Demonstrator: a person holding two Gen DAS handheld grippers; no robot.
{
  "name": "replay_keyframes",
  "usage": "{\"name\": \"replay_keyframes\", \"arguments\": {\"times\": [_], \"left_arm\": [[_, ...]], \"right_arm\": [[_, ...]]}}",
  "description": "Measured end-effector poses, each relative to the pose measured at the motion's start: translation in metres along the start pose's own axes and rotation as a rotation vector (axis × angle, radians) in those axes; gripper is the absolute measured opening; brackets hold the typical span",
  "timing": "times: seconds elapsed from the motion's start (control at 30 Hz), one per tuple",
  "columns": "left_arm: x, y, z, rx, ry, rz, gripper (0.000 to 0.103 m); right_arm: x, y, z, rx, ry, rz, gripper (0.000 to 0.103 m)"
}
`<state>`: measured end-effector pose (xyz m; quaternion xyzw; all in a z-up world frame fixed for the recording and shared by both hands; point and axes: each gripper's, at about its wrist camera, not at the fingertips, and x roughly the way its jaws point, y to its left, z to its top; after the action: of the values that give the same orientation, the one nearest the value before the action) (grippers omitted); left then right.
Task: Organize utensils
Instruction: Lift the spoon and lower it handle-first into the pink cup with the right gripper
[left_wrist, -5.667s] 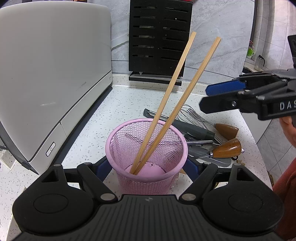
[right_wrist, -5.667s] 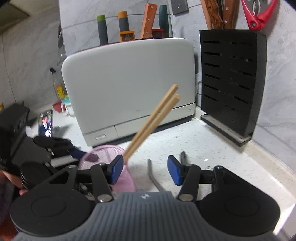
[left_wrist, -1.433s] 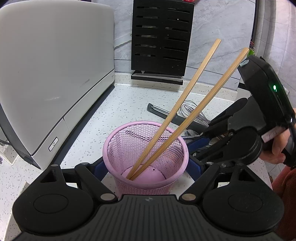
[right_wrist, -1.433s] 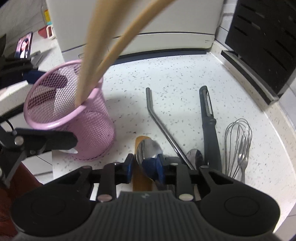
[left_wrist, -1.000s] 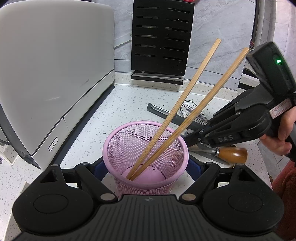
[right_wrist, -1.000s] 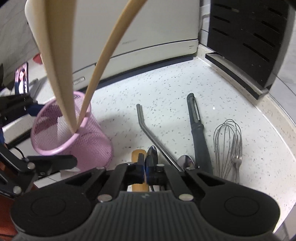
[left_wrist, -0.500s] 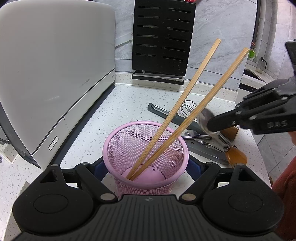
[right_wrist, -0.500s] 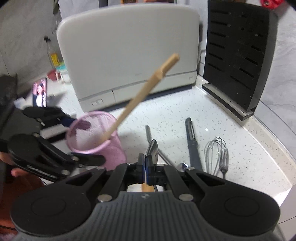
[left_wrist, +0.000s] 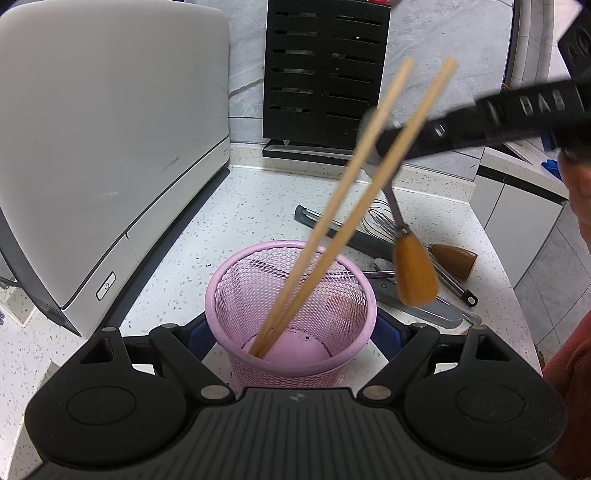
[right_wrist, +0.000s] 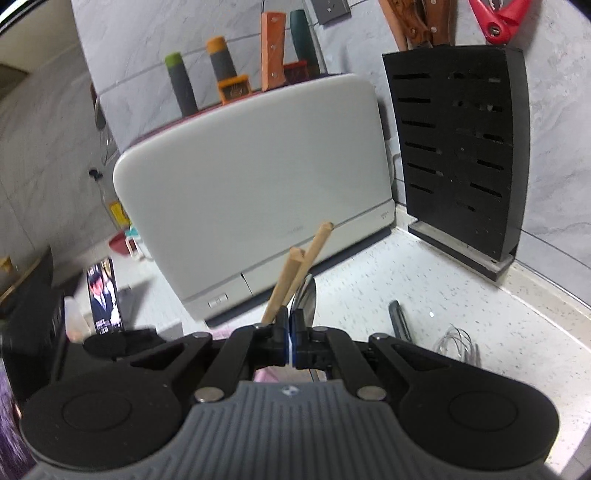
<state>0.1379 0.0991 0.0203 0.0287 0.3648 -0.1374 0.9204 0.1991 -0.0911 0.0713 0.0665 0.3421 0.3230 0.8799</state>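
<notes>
A pink mesh cup (left_wrist: 291, 314) stands on the speckled counter, and my left gripper (left_wrist: 291, 334) is shut on it with a blue pad on each side. Two wooden chopsticks (left_wrist: 354, 192) lean in the cup. My right gripper (left_wrist: 384, 142) comes in from the upper right, shut on a spoon near its bowl. The spoon's wooden handle (left_wrist: 412, 277) hangs down just right of the cup's rim. In the right wrist view the right gripper (right_wrist: 290, 332) has its jaws together. The metal spoon bowl (right_wrist: 306, 295) sticks up beside the chopsticks (right_wrist: 295, 280).
A whisk (left_wrist: 376, 221), a dark peeler (left_wrist: 332, 230), another wooden-handled utensil (left_wrist: 452, 258) and other metal pieces lie right of the cup. A white appliance (left_wrist: 110, 147) stands left, a black knife block (left_wrist: 325, 74) at the back. The counter edge runs along the right.
My right gripper has risen off the counter with the spoon and moved over toward the cup. The spoon's handle now dangles by the rim. The left gripper and cup stayed put.
</notes>
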Motion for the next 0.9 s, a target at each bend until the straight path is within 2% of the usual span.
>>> {"name": "replay_keyframes", "arguments": {"times": [0.6, 0.73, 0.9], "left_arm": [[0.0, 0.0, 0.0, 0.003, 0.002, -0.001, 0.099], [0.001, 0.002, 0.0, -0.001, 0.003, -0.004, 0.099], [0.001, 0.003, 0.001, -0.005, 0.005, -0.005, 0.099]], "right_arm": [[0.001, 0.023, 0.028, 0.049, -0.147, 0.125, 0.0], [0.006, 0.024, 0.03, 0.069, -0.137, 0.161, 0.0], [0.006, 0.03, 0.021, 0.028, -0.16, 0.194, 0.0]]}}
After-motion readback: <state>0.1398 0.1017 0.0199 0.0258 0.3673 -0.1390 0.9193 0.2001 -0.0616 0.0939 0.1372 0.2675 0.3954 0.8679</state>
